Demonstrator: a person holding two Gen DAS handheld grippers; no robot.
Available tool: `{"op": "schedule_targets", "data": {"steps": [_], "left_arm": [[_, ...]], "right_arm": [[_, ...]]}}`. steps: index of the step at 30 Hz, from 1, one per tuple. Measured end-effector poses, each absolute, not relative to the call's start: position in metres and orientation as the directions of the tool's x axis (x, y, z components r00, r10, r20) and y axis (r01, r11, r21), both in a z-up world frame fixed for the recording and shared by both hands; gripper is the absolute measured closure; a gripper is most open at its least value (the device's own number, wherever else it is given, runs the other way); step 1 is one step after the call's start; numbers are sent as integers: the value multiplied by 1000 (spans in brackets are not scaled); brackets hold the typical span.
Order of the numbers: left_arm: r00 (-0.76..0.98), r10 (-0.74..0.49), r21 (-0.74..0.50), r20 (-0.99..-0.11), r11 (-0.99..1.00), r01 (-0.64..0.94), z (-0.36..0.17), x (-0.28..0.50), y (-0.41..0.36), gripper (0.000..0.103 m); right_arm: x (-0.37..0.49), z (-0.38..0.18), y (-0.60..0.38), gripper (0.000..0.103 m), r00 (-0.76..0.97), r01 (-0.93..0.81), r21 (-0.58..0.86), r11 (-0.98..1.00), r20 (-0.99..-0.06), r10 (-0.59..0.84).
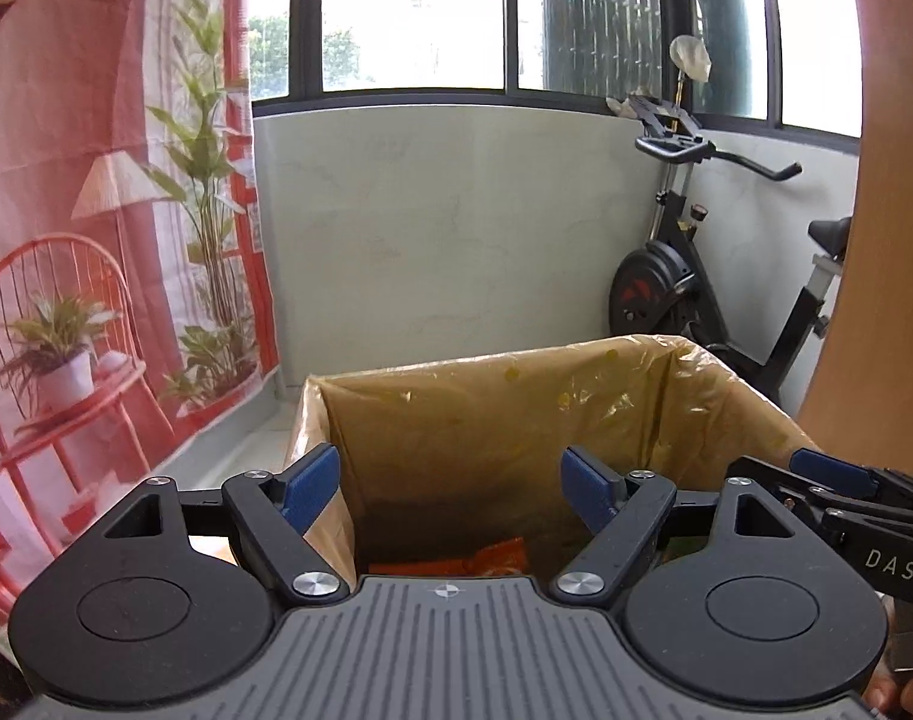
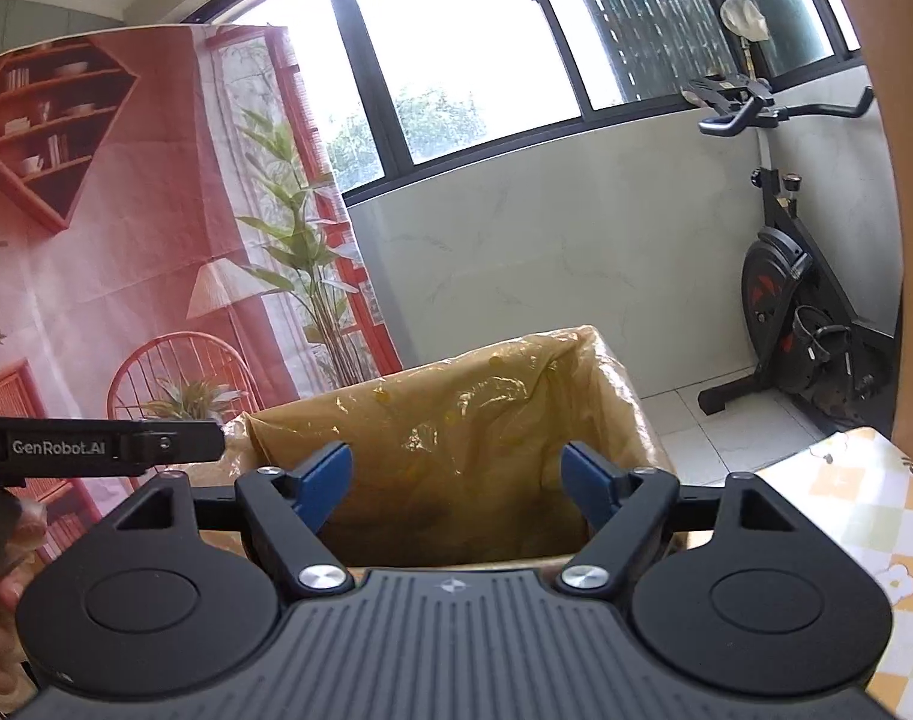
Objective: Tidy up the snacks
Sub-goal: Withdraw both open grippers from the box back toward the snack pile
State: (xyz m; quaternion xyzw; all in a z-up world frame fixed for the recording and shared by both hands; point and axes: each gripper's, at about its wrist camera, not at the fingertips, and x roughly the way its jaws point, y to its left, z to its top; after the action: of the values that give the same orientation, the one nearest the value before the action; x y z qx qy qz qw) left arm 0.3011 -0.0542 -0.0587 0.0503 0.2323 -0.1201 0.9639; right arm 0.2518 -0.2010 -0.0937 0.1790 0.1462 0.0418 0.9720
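Note:
A cardboard box lined with a yellowish plastic bag (image 1: 504,420) stands in front of both grippers; it also shows in the right wrist view (image 2: 474,420). An orange snack packet (image 1: 492,558) lies at the bottom of the box. My left gripper (image 1: 450,486) is open and empty above the box opening. My right gripper (image 2: 456,483) is open and empty, just above the box's near rim. The right gripper shows at the right edge of the left wrist view (image 1: 840,498), and the left gripper's body shows at the left of the right wrist view (image 2: 96,447).
A table with a yellow checked cloth (image 2: 864,516) lies to the right of the box. An exercise bike (image 2: 798,276) stands in the far right corner by the window. A red printed backdrop (image 1: 96,240) hangs at the left. A white tiled floor (image 2: 732,420) lies behind the box.

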Motion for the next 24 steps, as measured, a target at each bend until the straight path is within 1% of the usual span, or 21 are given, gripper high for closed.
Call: {"op": "schedule_targets", "data": {"steps": [6,13,17,20,24], "left_arm": [[873,-188,54,-451,970,237,-56,269,-37,20],[893,-185,31,-411,976,216,-54,229,0,20],[900,-180,0,-398,981,196,-58,210,18,20],[896,-191,-39,-400,981,192,-65,197,27,20],[886,-212,-73,-411,977,200,-82,180,27,21]], "right_arm": [[221,-91,-198,23,960,-10,356,934,-257,109],[176,-87,-186,24,967,-26,315,949,-232,103],[157,-91,-182,24,965,-10,332,943,-244,96],[140,-98,-180,24,964,3,353,935,-249,91],[121,-108,-174,24,961,29,343,939,-268,68]]}}
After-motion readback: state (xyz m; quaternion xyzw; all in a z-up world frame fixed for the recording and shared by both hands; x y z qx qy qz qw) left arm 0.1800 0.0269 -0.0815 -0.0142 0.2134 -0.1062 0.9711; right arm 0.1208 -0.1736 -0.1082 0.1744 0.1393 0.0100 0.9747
